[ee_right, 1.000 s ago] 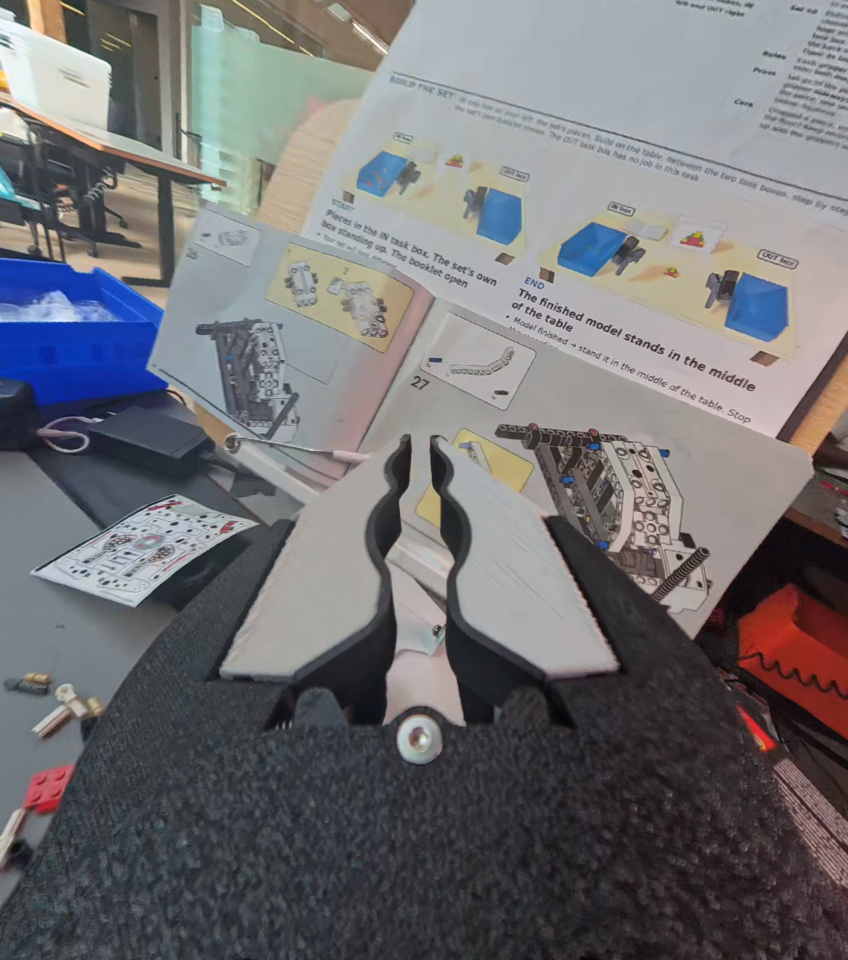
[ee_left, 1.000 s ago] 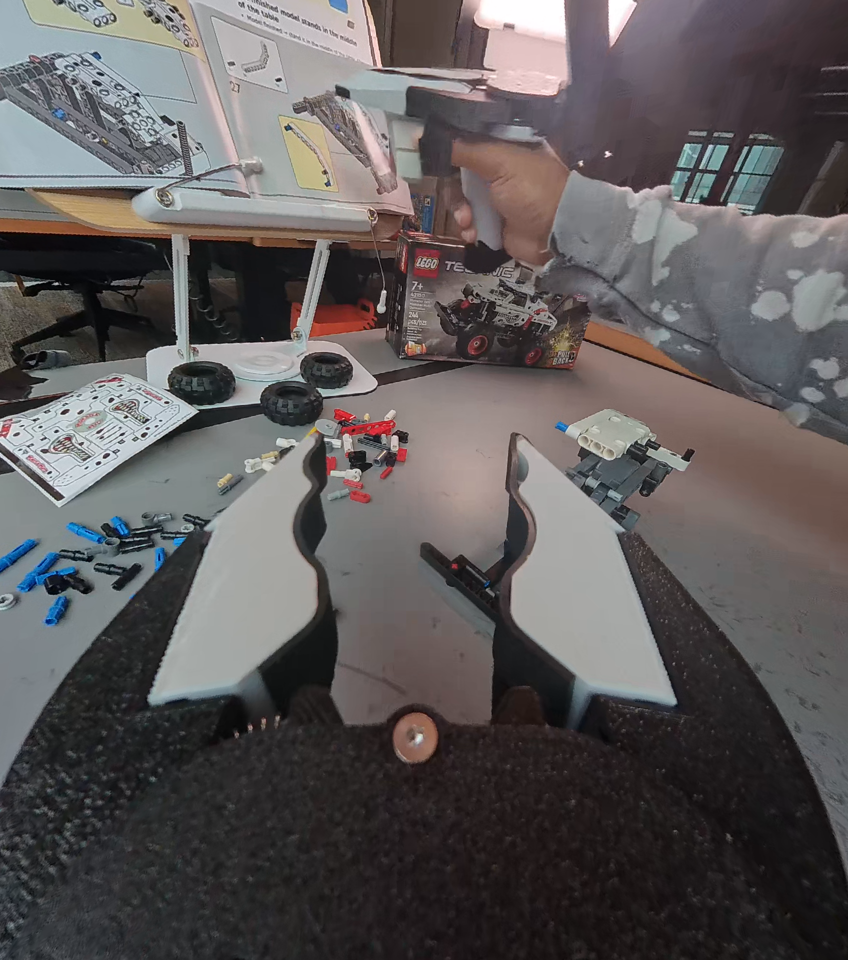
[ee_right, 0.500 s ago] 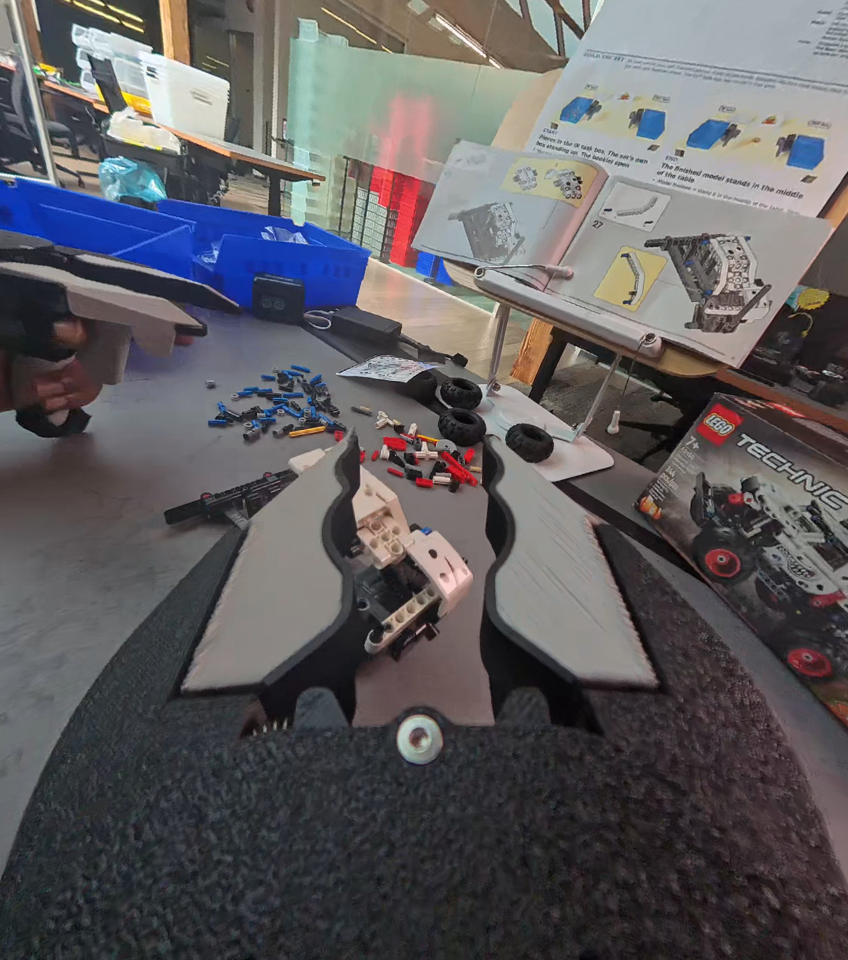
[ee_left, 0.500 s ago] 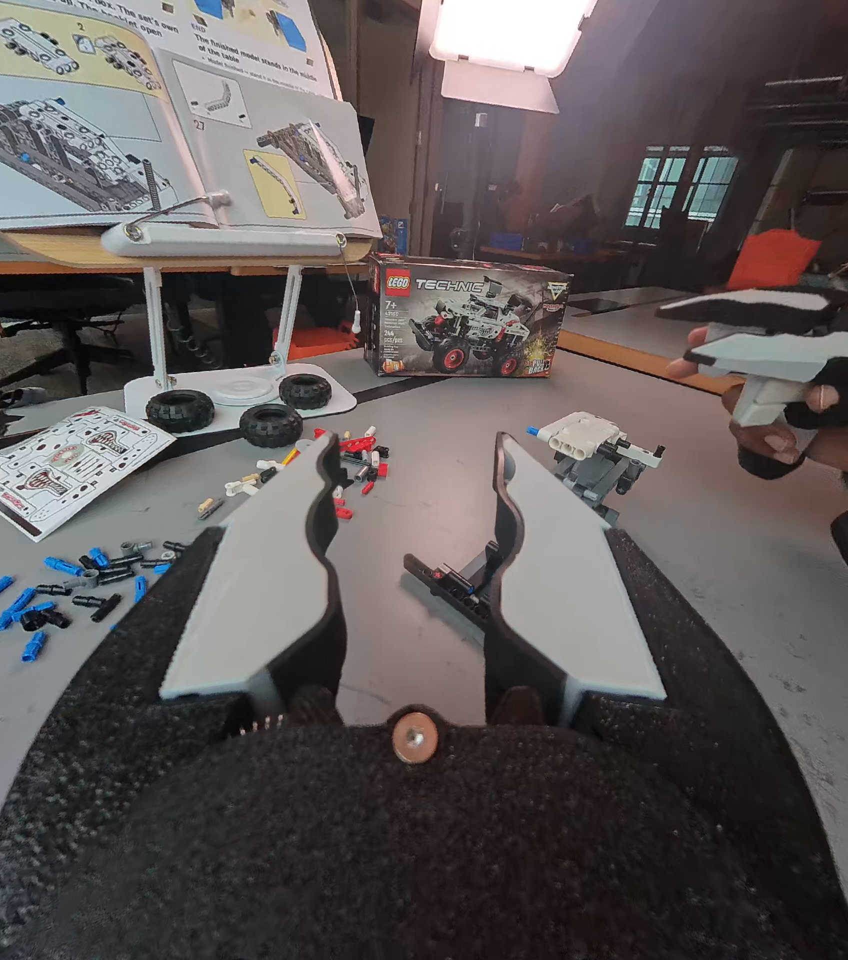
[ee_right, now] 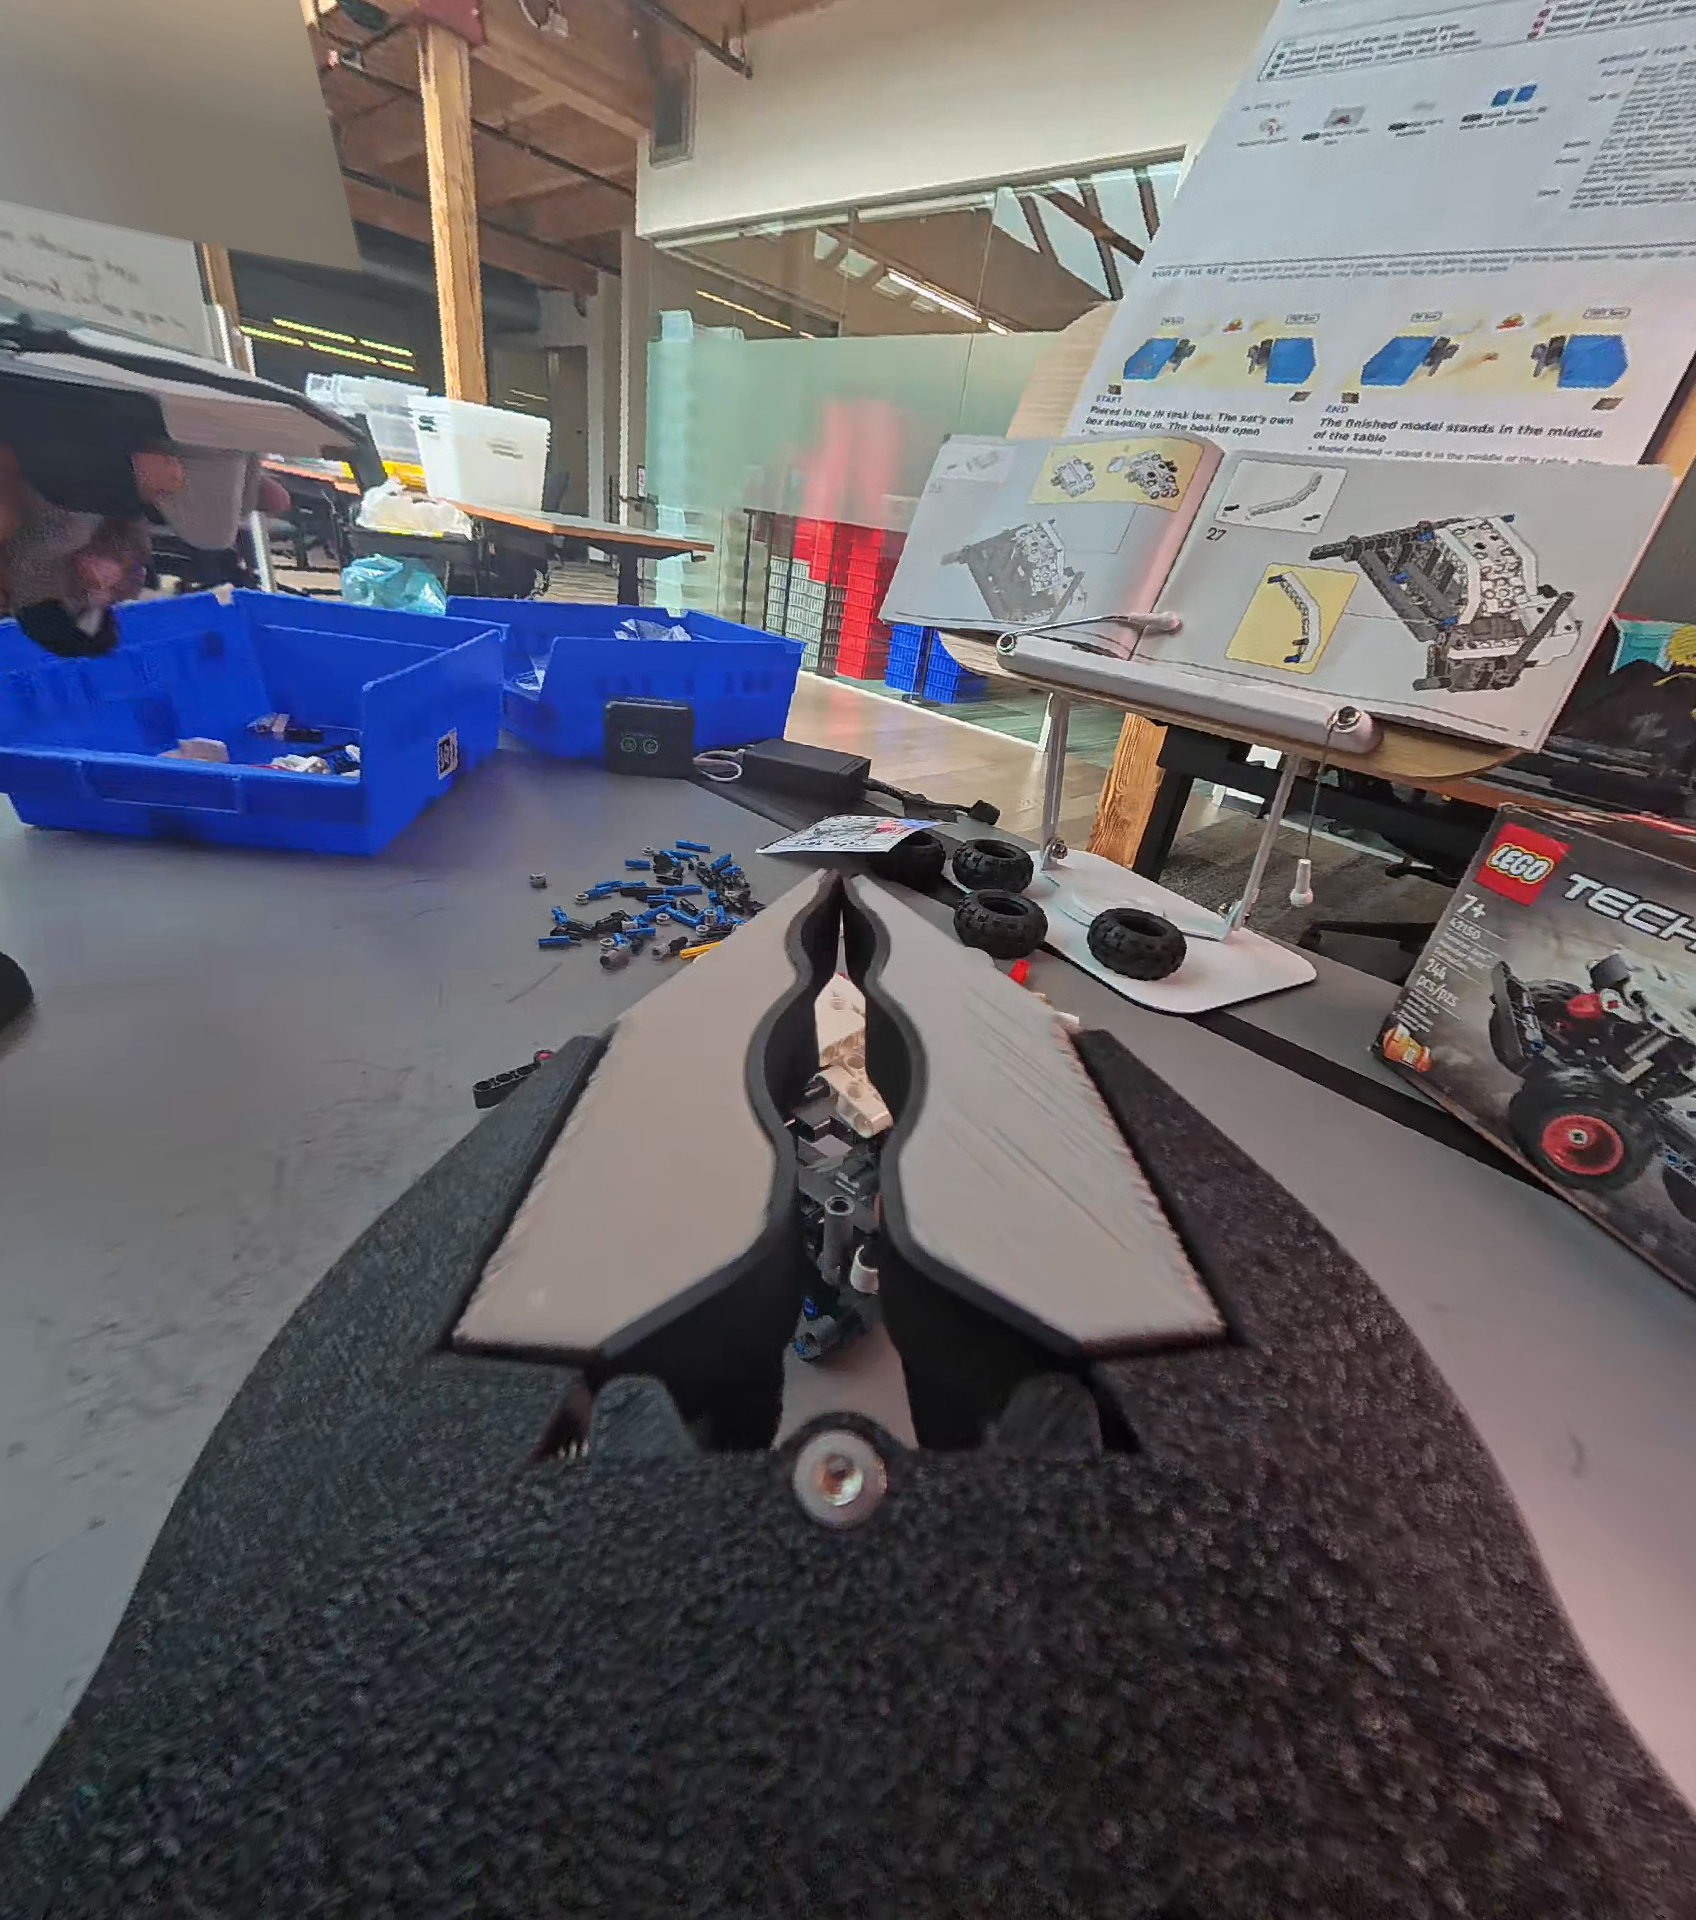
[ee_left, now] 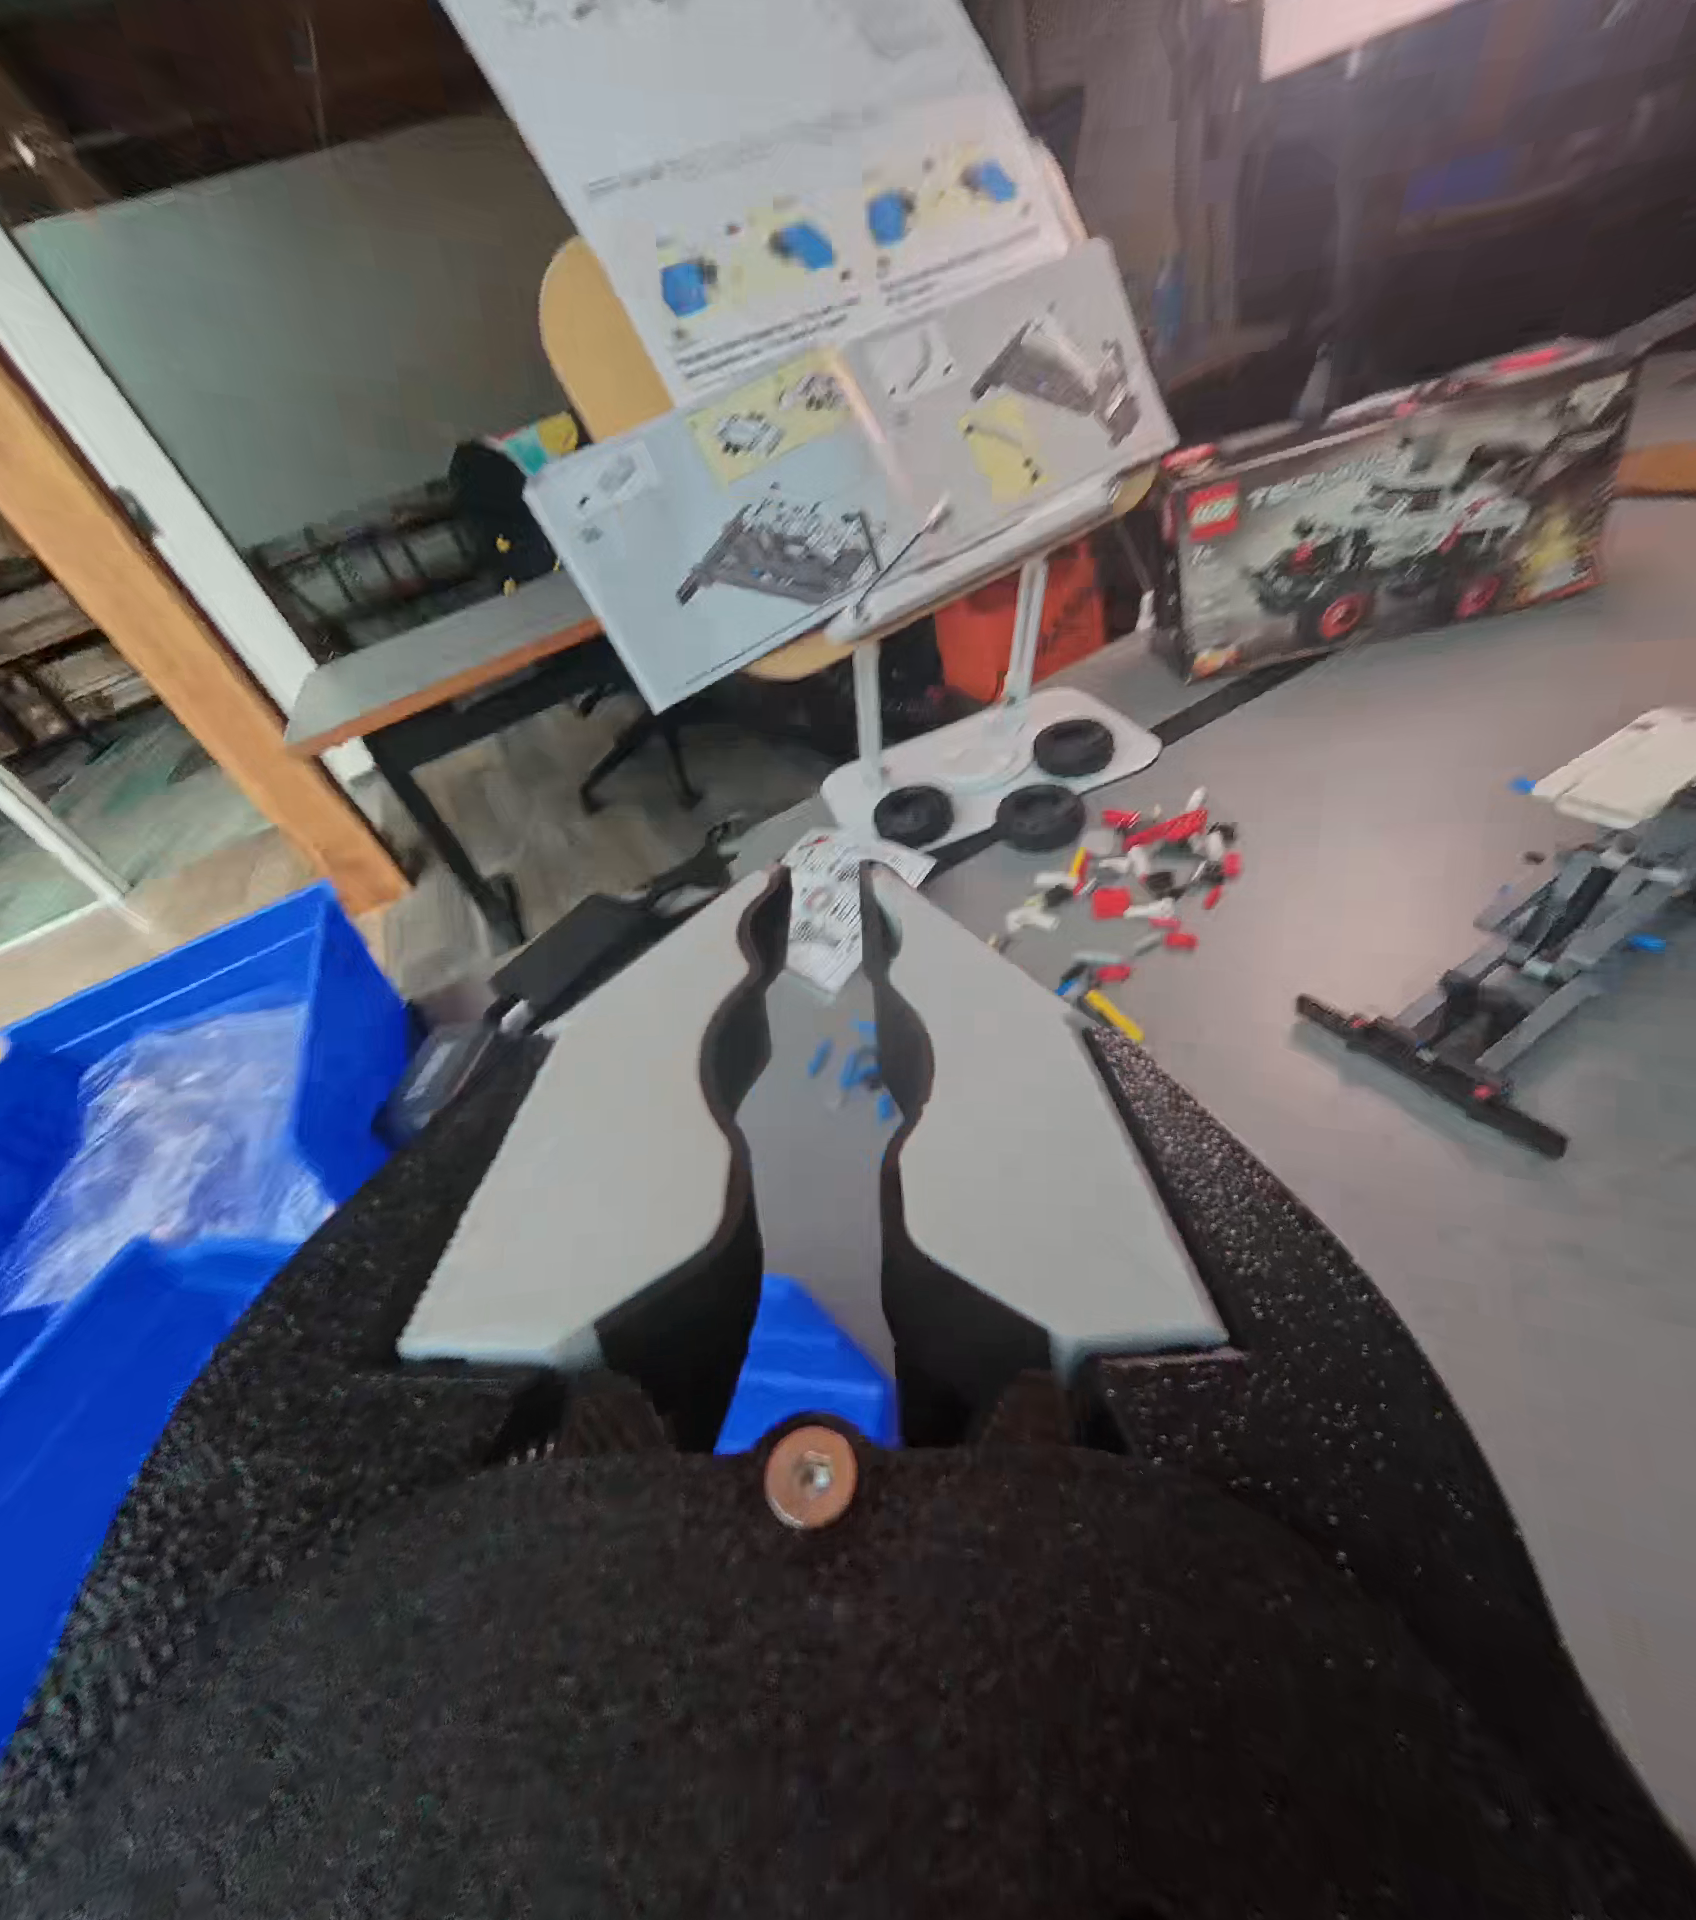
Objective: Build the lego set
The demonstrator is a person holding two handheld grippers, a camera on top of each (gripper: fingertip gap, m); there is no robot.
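- Here, the left gripper (ee_left: 816, 904) is seen raised above a blue bin (ee_left: 96, 1195) at the table's edge; its jaws stand narrowly parted and nothing is held between them.
- The right gripper (ee_right: 841, 894) is seen with its tips nearly touching, and the half-built model (ee_right: 839, 1132) shows between its fingers; whether the model is actually clamped cannot be told.
- In the left wrist view, that grey-and-white model (ee_left: 1592, 914) is shown lying on the grey table (ee_left: 1446, 1299), well to the right of the left gripper.
- Small loose pieces (ee_right: 652, 909) are scattered near 4 black tyres (ee_right: 1000, 923).
- An open instruction booklet (ee_right: 1270, 571) is propped on a stand, with the set's box (ee_right: 1633, 1039) placed to its right.
- A second blue bin (ee_right: 657, 665) is seen behind the first.
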